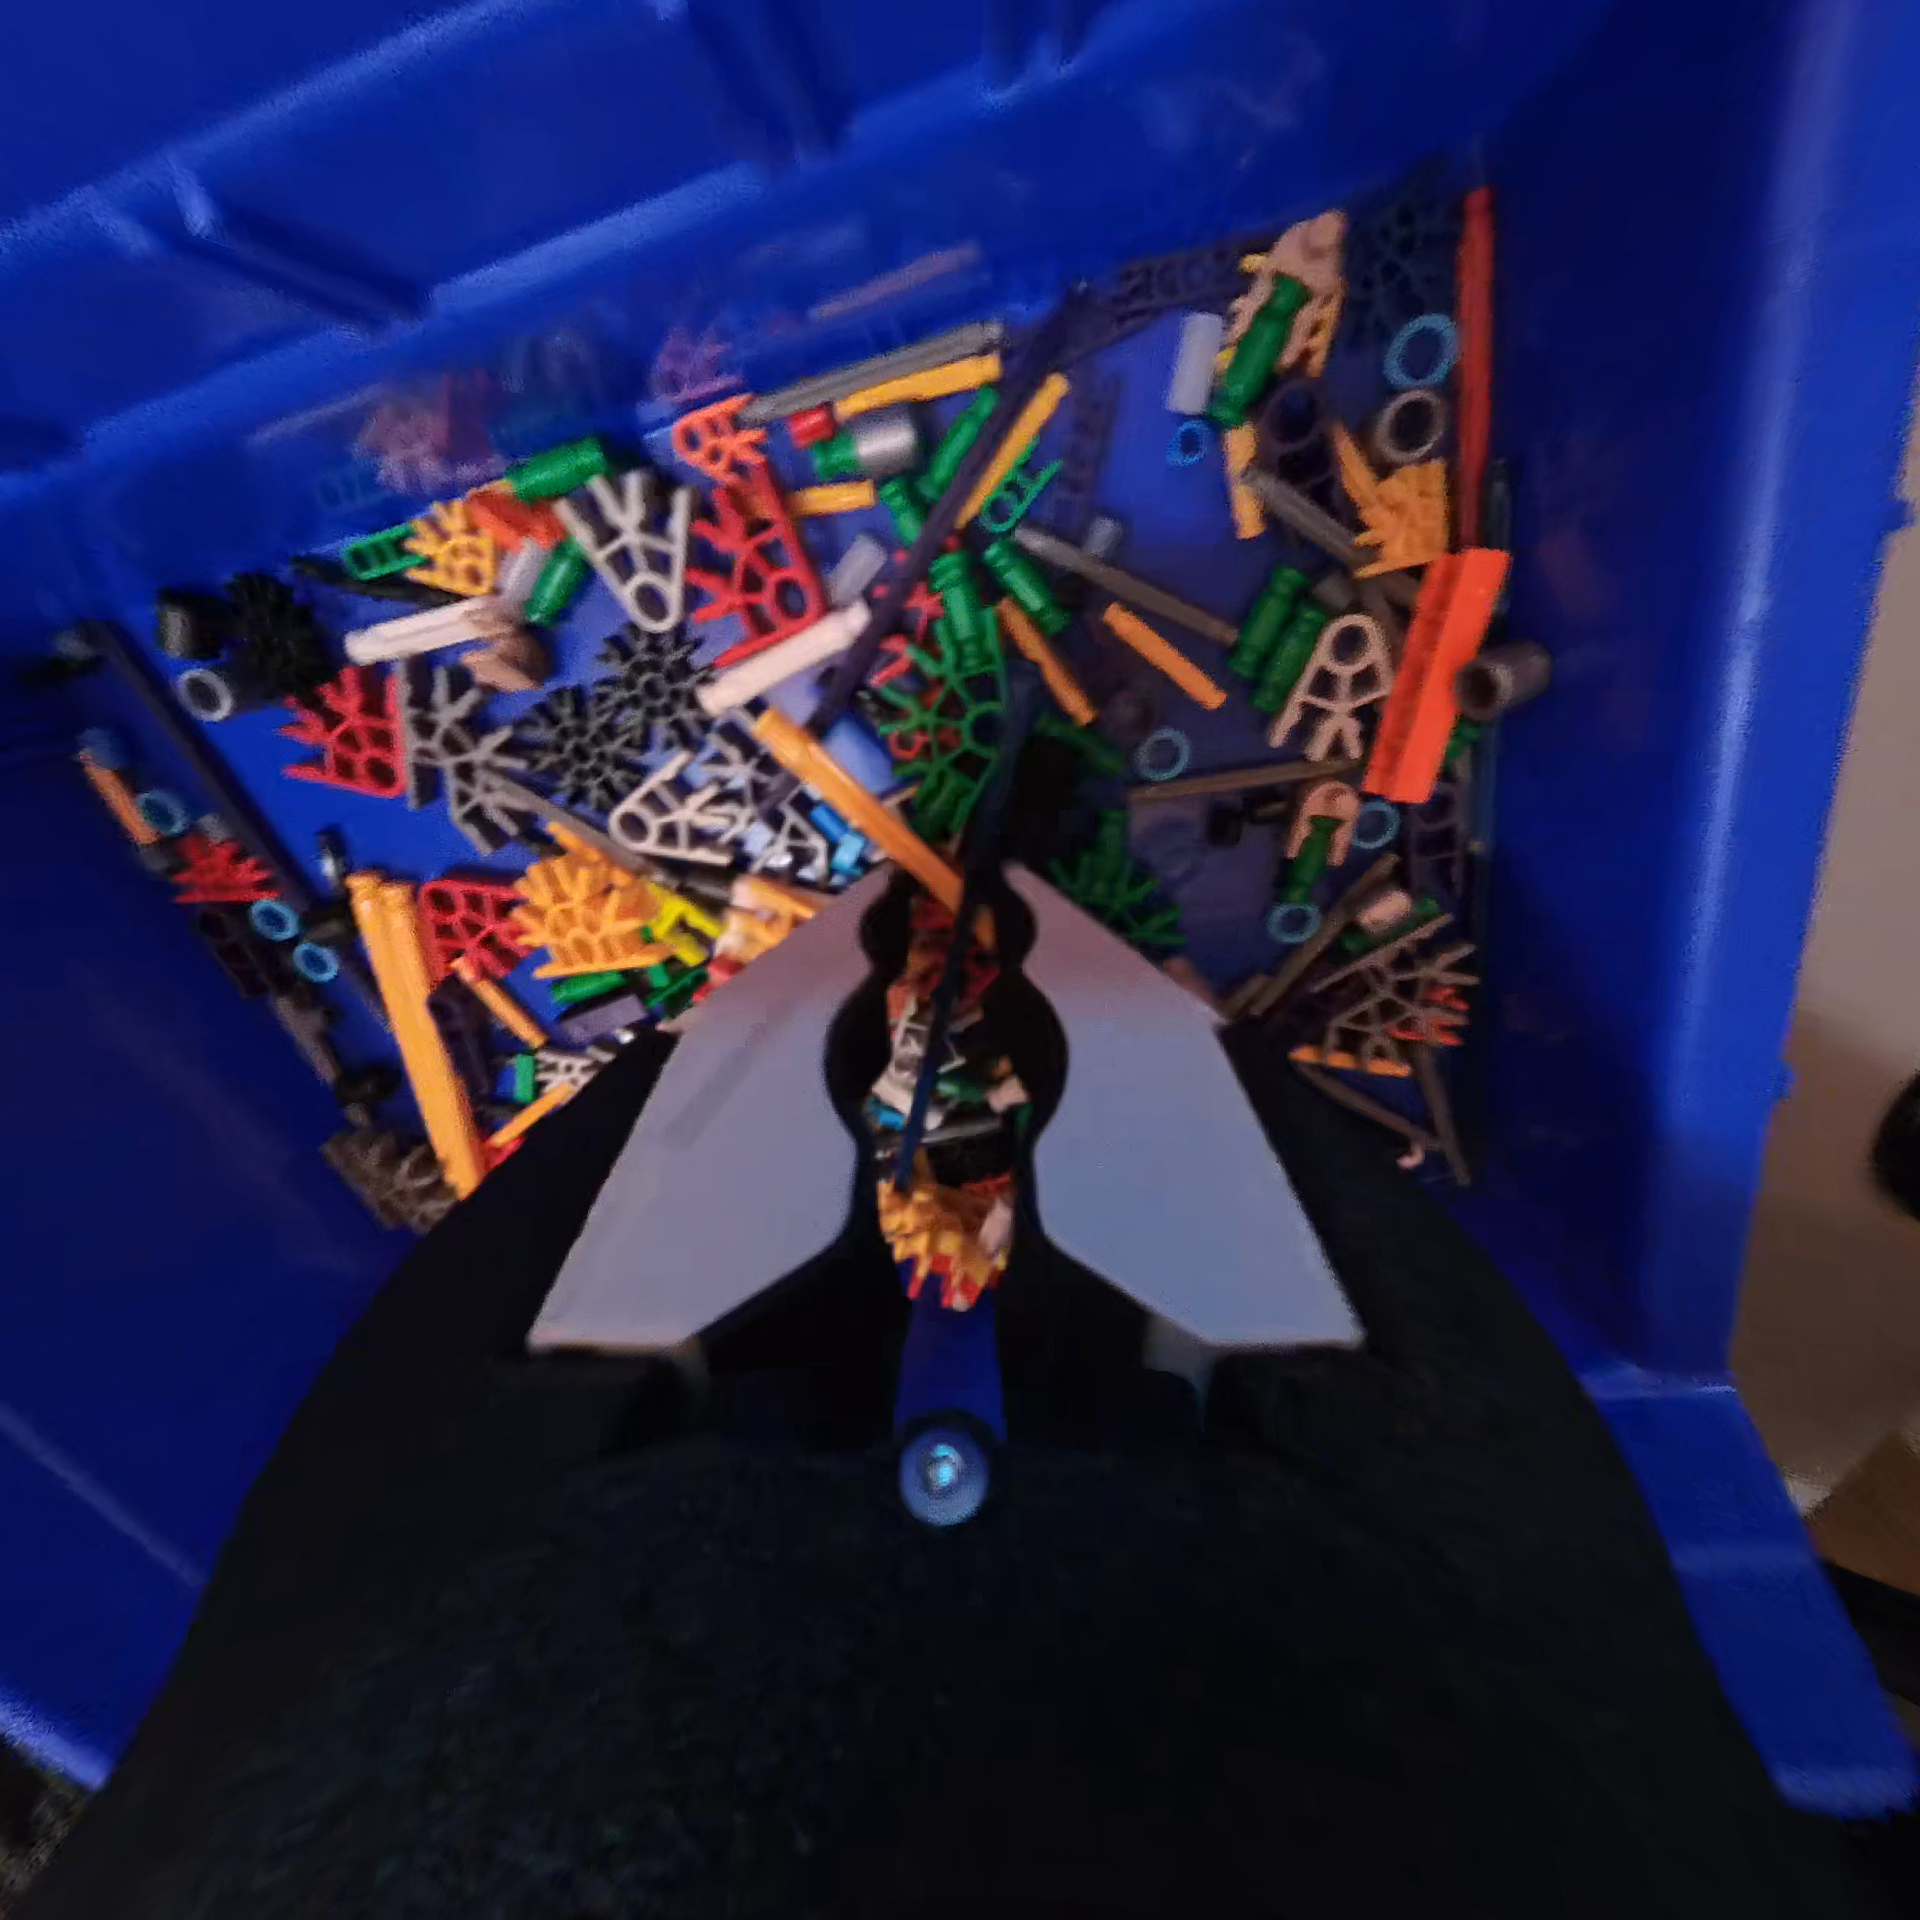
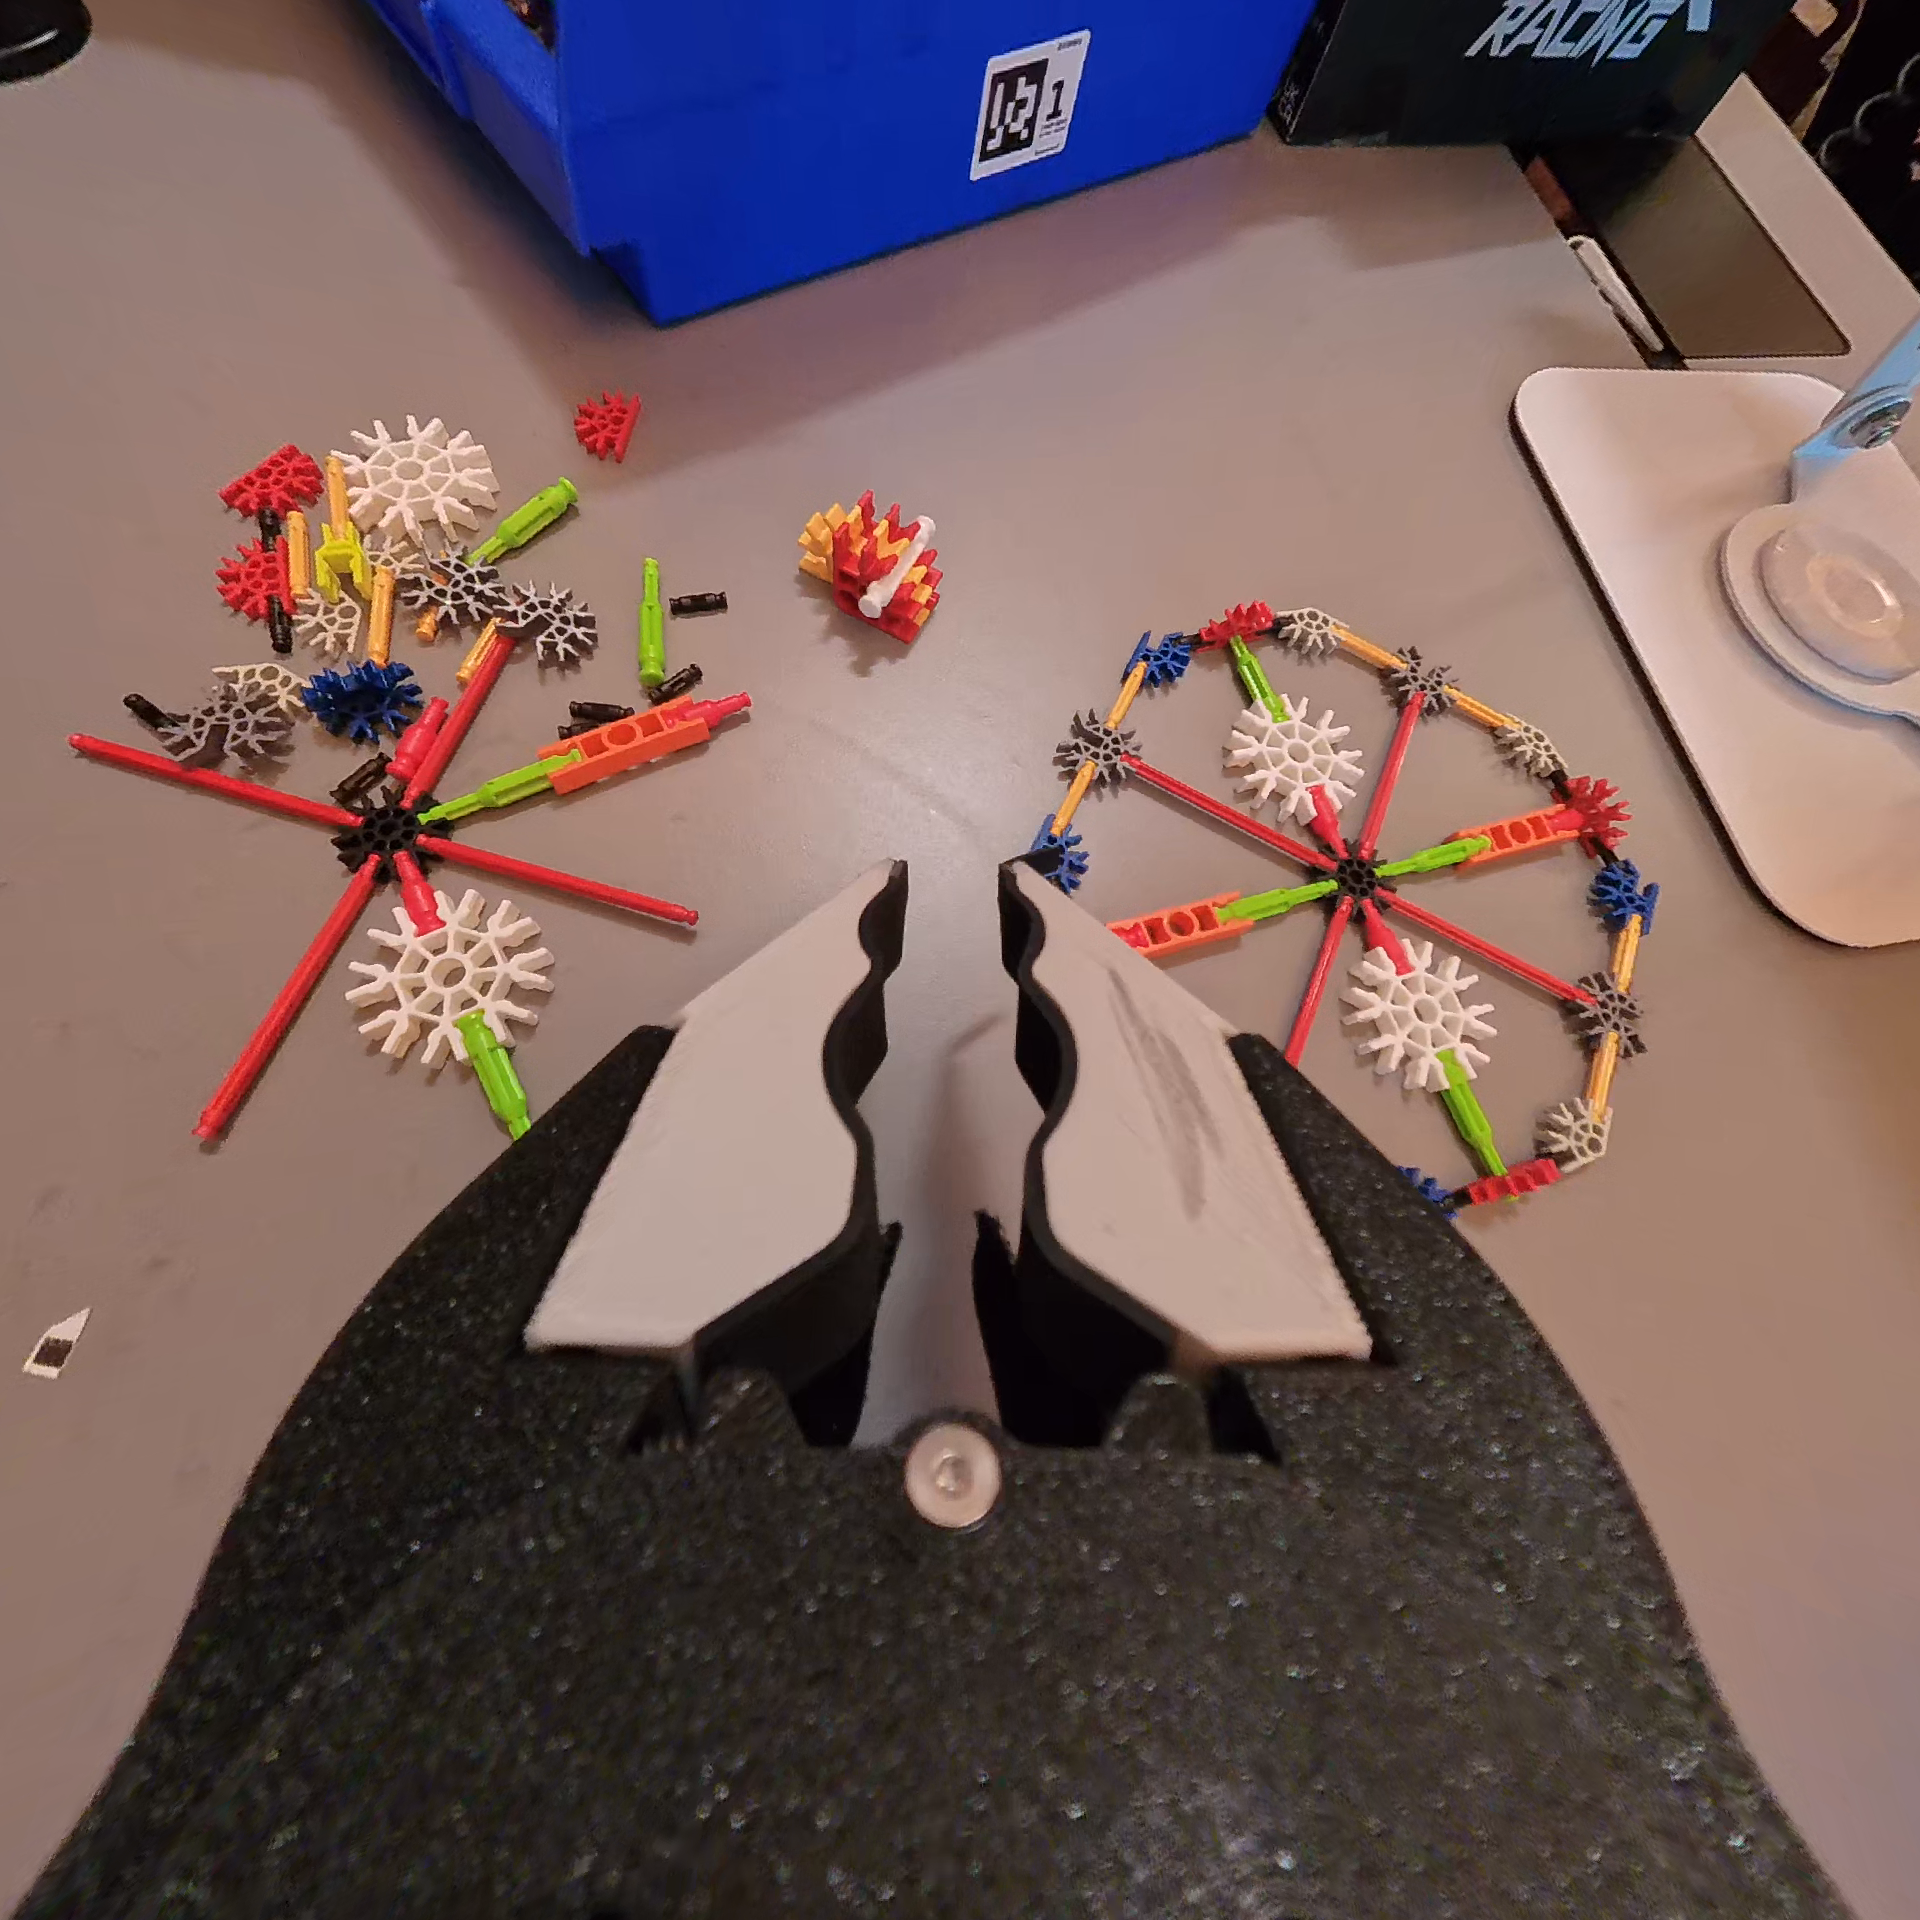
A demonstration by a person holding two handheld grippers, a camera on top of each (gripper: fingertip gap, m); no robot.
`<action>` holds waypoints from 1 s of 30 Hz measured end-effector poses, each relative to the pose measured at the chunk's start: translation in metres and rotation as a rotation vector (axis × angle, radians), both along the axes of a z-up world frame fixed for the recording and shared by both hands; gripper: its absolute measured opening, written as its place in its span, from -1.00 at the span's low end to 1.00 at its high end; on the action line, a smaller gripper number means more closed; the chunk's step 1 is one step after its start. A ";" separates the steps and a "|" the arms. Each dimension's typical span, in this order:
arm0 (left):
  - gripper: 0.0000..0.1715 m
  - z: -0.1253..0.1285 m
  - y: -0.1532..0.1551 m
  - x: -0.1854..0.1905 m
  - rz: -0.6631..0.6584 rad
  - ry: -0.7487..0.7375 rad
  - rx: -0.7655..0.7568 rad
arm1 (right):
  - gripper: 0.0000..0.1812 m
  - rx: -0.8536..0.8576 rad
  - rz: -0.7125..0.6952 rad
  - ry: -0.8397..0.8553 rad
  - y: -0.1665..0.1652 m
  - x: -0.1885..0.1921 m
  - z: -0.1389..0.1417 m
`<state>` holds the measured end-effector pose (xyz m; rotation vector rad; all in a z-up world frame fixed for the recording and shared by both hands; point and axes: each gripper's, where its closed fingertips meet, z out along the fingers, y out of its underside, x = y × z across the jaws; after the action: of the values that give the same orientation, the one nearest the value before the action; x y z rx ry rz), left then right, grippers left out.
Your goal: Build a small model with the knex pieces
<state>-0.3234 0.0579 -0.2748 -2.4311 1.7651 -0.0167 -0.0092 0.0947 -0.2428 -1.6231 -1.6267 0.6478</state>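
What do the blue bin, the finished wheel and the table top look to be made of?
Blue bin: moulded plastic with a slight sheen, by its ribbed, stepped walls. Finished wheel: hard, brightly coloured plastic rods and snowflake-shaped connectors, smooth and faintly glossy. Table top: smooth, matt grey surface with soft reflections, perhaps laminate; the look leaves it open.

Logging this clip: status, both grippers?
Left gripper nearly shut on thin dark rod inside blue bin. Right gripper open, empty, above table between loose pieces and wheel.
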 end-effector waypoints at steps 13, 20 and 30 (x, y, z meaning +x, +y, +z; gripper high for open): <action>-0.88 0.034 0.047 -0.045 0.122 0.016 0.139 | -0.81 0.004 0.000 -0.001 0.000 0.001 0.001; -0.75 0.030 0.067 -0.071 0.242 0.028 0.178 | -0.81 0.007 -0.001 -0.002 0.000 0.001 0.001; -0.56 0.041 0.060 -0.065 0.220 0.025 0.189 | -0.81 0.007 0.000 -0.005 0.000 0.001 0.000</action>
<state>-0.3881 0.1183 -0.2338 -2.4786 1.4260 0.1948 -0.0082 0.0947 -0.2426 -1.6207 -1.6311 0.6373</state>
